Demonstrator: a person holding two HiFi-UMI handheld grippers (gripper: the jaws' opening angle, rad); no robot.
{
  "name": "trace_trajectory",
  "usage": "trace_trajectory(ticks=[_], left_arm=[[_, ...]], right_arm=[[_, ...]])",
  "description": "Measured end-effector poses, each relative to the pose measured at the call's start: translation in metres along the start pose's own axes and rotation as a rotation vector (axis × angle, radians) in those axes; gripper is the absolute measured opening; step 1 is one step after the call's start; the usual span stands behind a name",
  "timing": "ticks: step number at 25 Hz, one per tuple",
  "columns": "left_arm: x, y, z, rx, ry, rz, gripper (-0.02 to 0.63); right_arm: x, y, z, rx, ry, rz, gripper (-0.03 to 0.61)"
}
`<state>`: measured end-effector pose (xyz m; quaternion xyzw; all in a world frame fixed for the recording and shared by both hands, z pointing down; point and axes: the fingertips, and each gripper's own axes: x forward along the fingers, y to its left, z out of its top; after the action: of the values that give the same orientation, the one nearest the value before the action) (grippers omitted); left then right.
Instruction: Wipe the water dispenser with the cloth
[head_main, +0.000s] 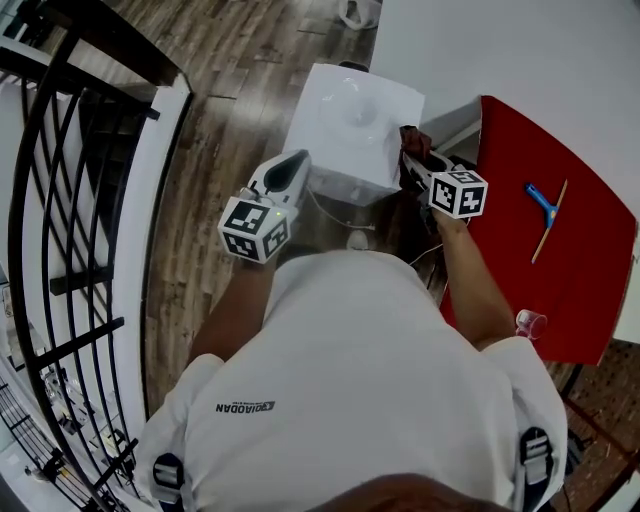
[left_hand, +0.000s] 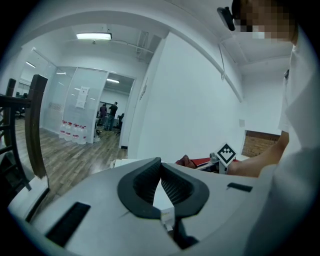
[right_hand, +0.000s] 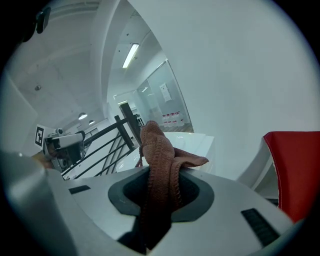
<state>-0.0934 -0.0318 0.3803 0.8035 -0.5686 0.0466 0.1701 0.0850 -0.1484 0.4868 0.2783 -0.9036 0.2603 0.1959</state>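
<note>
Head view: holding the right tongs (head_main: 413, 158), clenched on the brown cloth (head_main: 411, 138), just beside the right edge of the white water dispenser (head_main: 350, 125). Hovering the left tongs (head_main: 291, 167) at its near left corner. Judging the wipe as barely under way, top and sides left to do. Noting the red tabletop (head_main: 570, 280) close on the right, carrying a blue squeegee (head_main: 543, 207) and a small cup (head_main: 530, 323), and a black railing (head_main: 60, 200) on the left, crowding the sides.

Left gripper view: showing jaw tips pressed together, gripping nothing.

Right gripper view: pinching the cloth, free end flopping toward the dispenser top.
</note>
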Motion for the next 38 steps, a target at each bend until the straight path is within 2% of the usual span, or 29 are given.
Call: trace_trajectory(ticks=[10,19,25,31,38], left_arm=[[-0.036,0.044,-0.011,0.024,0.040,-0.095,-0.003],[-0.086,0.090,-0.026,0.012,0.064,-0.131,-0.003],[-0.112,0.116,-0.037,0.003,0.079,-0.121,-0.003],[-0.132,0.129,-0.038,-0.011,0.070,-0.099,-0.003],[-0.136,0.127,-0.049,-0.022,0.088,-0.109,-0.003]], right_arm=[[0.015,0.062,0.008,0.012,-0.053,-0.081,0.087],[0.090,0.149,0.015,-0.015,-0.041,-0.078,0.088],[0.154,0.186,0.005,-0.048,0.038,-0.099,0.088],[0.178,0.182,-0.010,-0.055,0.133,-0.162,0.089],[0.169,0.161,-0.015,-0.033,0.151,-0.224,0.089]])
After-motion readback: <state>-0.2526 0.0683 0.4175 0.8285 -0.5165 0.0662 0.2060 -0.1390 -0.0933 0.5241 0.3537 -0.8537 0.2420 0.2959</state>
